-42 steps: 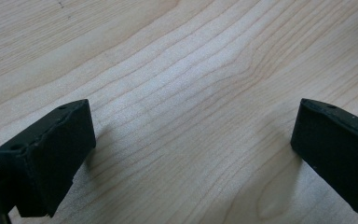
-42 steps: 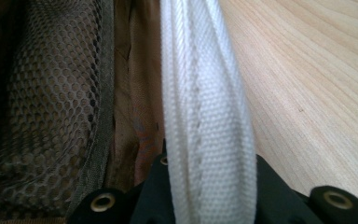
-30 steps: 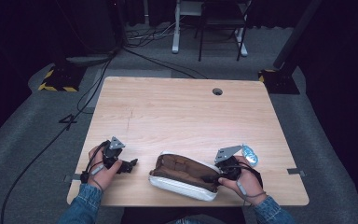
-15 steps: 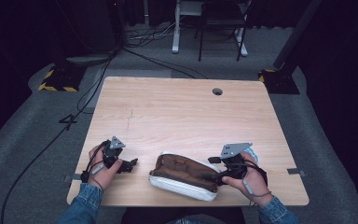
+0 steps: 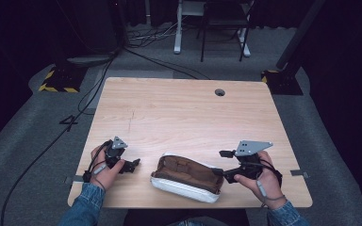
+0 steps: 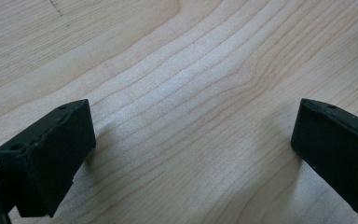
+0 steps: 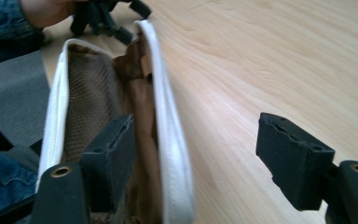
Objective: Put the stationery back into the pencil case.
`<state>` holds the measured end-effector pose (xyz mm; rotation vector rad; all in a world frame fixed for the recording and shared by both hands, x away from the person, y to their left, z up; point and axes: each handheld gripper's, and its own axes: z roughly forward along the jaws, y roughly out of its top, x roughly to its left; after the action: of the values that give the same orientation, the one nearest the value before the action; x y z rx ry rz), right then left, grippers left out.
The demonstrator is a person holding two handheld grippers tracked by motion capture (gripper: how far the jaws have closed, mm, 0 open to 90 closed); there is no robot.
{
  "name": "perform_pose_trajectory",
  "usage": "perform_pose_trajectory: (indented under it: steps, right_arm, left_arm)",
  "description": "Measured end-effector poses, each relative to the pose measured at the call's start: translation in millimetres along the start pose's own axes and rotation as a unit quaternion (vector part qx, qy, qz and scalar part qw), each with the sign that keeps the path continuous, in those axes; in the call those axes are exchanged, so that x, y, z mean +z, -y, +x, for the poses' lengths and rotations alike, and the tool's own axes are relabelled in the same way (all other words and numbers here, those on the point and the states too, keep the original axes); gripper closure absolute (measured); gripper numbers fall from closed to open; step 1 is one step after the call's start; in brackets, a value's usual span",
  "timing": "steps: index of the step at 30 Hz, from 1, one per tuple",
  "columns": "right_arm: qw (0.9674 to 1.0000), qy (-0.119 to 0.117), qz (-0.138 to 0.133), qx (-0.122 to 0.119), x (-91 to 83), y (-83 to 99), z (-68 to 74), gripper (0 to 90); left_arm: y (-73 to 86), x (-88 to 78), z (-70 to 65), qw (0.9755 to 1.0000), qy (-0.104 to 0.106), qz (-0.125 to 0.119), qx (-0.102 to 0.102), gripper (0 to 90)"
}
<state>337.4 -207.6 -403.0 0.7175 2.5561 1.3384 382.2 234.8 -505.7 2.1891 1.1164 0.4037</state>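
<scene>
R gripper (image 5: pixel 222 163) jaws opening | astride pouch (image 5: pixel 187 178) rim | L gripper (image 5: pixel 133 165) open

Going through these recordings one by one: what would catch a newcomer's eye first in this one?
The open white pouch with a brown lining, lying at the near edge of the wooden table. The right gripper is at its right end, jaws apart, one jaw inside the mouth and one outside the white rim. The left gripper stands open over bare wood to the pouch's left.
</scene>
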Motion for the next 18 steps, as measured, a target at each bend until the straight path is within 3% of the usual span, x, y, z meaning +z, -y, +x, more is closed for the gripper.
perform_pose_trajectory:
  steps: [5, 9, 13, 18]
  right_arm:
    - [0.9991, 0.034, -0.018, 0.02, -14.3, 2.1, -9.5, 29.2]
    - [0.9966, 0.068, -0.013, 0.045, -23.2, 6.1, -20.2, 29.3]
    - [0.9916, 0.111, 0.01, 0.066, -27.9, 13.2, -30.7, 29.3]
    - [0.9859, 0.138, 0.024, 0.092, -30.5, 21.9, -42.5, 29.2]
  left_arm:
    - [-0.2, 0.0, -0.1, 1.0, 0.0, 0.001, -0.001, 0.0]
    - [-0.2, 0.0, -0.1, 1.0, 0.0, 0.001, 0.0, 0.0]
    - [-0.2, -0.1, -0.1, 1.0, 0.0, 0.001, -0.001, 0.0]
    - [-0.2, 0.0, -0.1, 1.0, 0.0, 0.001, -0.001, 0.0]
